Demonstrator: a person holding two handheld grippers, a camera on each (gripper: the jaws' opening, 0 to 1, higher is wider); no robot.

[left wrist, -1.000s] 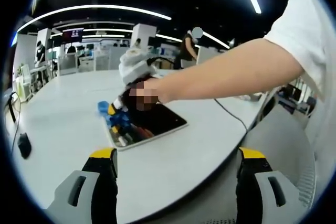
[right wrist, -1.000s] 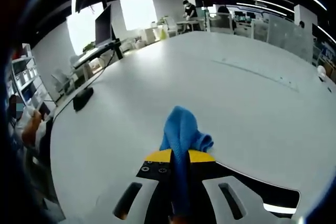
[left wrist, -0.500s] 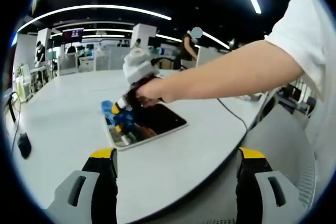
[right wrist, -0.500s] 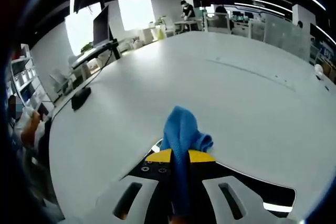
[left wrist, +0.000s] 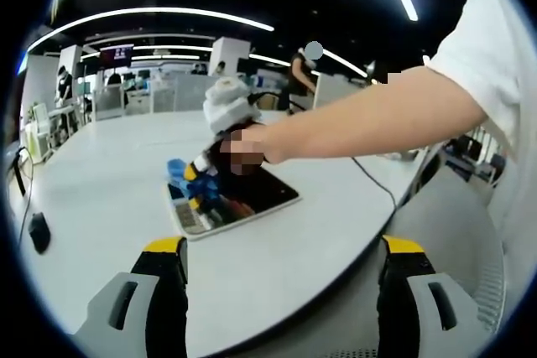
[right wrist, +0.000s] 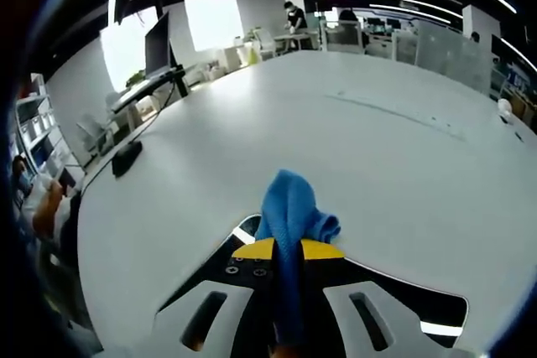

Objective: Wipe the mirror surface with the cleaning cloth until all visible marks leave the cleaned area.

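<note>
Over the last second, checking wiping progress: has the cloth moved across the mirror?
Yes. In the left gripper view the cloth, pinched by the right hand-held gripper, has shifted slightly rightward along the mirror's far left end; the mirror itself stays put.

Blue cleaning cloth (right wrist: 290, 211) bunched, pressed on dark mirror (left wrist: 252, 194); mirror flat on white table, reflective, white-edged.

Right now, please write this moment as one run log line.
right gripper: shut on blue cloth | cloth on mirror | left gripper: open, apart
</note>
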